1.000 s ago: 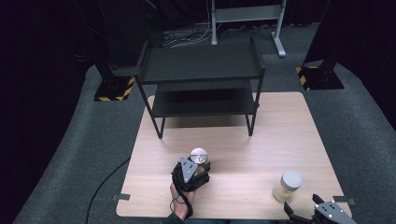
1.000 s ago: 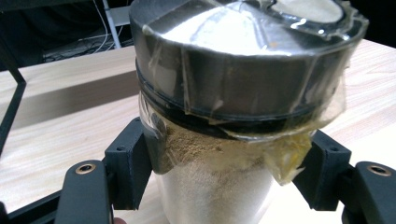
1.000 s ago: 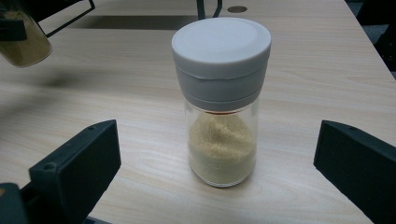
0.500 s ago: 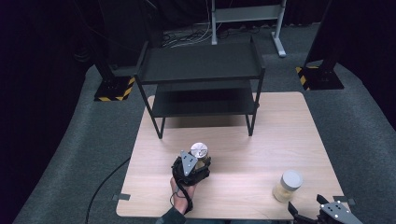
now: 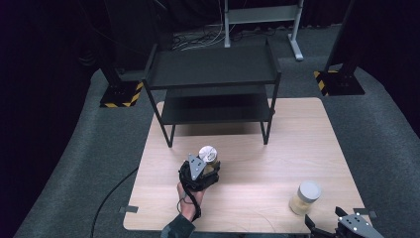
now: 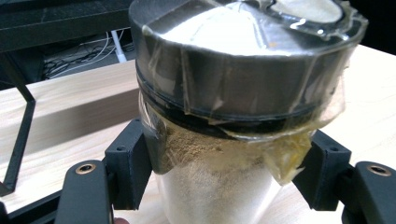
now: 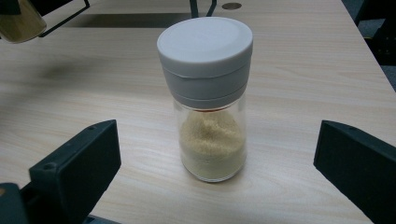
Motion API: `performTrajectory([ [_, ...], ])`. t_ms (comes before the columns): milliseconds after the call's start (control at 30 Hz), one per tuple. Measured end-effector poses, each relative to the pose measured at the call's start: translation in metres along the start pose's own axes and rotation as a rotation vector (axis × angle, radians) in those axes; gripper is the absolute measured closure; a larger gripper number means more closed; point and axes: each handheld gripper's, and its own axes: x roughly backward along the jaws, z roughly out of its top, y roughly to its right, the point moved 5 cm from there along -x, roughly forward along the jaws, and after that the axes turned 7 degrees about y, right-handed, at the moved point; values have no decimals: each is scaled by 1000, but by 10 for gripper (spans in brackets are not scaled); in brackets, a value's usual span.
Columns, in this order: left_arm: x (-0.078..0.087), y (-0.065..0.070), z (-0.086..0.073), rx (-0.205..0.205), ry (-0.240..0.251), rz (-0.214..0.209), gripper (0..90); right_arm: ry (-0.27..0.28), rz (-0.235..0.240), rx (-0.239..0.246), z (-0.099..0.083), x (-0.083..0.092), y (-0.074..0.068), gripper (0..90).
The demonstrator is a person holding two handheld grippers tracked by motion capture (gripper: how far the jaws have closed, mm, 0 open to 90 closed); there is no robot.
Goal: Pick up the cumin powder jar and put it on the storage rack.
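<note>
- The left tongs (image 5: 202,171) grasp a jar (image 6: 243,112) with a dark lid, pads pressed on the glass just under the lid on both sides.
- In the high view this jar (image 5: 208,154) sits near the middle of the surface (image 5: 277,148), in front of the black shelf rack (image 5: 213,74).
- It holds brownish powder; clear wrap is crumpled over the lid.
- The right tongs (image 7: 219,168) are released, jaws wide apart.
- A second jar (image 7: 208,98) with a grey lid stands upright on the surface between them, touching neither.
- It is about half full of pale yellow grains.
</note>
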Motion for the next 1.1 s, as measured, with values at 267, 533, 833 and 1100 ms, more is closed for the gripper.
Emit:
performTrajectory([
  [267,-3,-6,5,3,-2,23,301,-8,-4,5,0,-1,0,0],
  [533,-4,-11,10,-9,-12,39,300,-7,-1,4,1,0,-1,0],
  [833,-9,-17,14,-3,-25,43,300,-3,-1,6,1,1,-1,0],
  [1100,-16,-24,14,19,-37,48,300,-11,3,5,1,-1,1,0],
])
